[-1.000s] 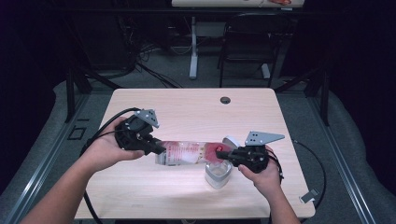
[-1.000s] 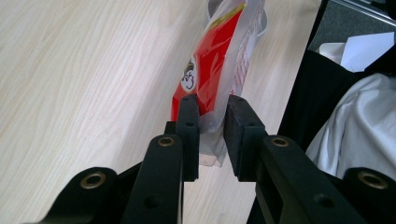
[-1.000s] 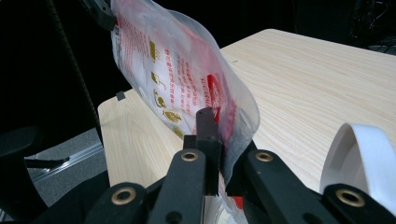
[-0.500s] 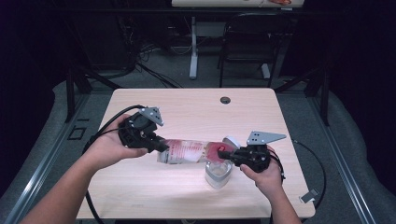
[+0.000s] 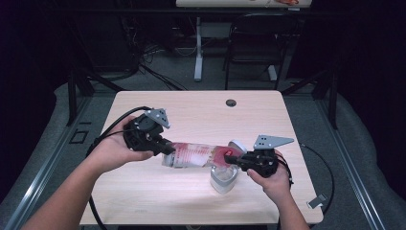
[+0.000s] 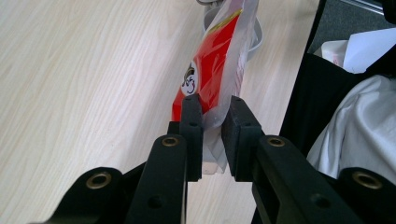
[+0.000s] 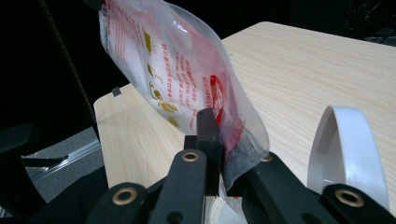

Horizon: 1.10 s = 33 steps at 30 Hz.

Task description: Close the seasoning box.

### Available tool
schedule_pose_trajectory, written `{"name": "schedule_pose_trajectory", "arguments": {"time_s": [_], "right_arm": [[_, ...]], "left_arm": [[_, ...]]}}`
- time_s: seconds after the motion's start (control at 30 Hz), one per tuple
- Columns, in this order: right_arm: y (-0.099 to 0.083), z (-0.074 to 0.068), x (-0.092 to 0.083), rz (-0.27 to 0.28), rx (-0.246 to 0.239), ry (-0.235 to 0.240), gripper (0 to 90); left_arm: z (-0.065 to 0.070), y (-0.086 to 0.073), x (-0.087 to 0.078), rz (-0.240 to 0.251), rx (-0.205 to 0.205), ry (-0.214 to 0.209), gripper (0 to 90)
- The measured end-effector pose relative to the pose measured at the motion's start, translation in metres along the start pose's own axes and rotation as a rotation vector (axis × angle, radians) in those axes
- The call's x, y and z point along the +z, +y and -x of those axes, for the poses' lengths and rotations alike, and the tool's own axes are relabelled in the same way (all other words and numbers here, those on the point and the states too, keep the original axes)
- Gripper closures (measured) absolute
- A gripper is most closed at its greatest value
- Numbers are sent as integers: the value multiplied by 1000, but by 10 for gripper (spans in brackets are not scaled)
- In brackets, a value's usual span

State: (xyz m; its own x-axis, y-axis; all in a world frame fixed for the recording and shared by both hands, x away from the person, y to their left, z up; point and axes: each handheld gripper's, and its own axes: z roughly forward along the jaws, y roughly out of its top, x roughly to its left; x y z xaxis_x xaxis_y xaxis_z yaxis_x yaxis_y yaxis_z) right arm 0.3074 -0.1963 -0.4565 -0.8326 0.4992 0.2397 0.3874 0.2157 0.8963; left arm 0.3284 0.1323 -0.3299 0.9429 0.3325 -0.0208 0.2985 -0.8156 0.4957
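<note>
Between both claws [image 5: 165,146] [image 5: 233,158] hangs the packet [image 5: 196,155].

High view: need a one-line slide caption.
Left gripper and right gripper hold a red-and-clear bag stretched between them above a small white container on the table.

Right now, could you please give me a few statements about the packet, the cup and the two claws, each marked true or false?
1. The red and clear packet is held between both claws. True.
2. The right claw grips the packet's end above the white cup. True.
3. The packet lies flat on the table. False: it is held up off it.
4. The left claw stands wide open, away from the packet. False: its jaws have been closing on the packet's edge.
5. The cup stands at the table's far edge. False: it stands near the person.
</note>
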Motion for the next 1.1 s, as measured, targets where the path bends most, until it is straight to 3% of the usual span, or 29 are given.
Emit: {"name": "schedule_pose_trajectory", "arguments": {"time_s": [1.1], "right_arm": [[0, -2, 0, -7, -8, -10, 890]], "left_arm": [[2, 4, -3, -7, 16, 6, 795]]}}
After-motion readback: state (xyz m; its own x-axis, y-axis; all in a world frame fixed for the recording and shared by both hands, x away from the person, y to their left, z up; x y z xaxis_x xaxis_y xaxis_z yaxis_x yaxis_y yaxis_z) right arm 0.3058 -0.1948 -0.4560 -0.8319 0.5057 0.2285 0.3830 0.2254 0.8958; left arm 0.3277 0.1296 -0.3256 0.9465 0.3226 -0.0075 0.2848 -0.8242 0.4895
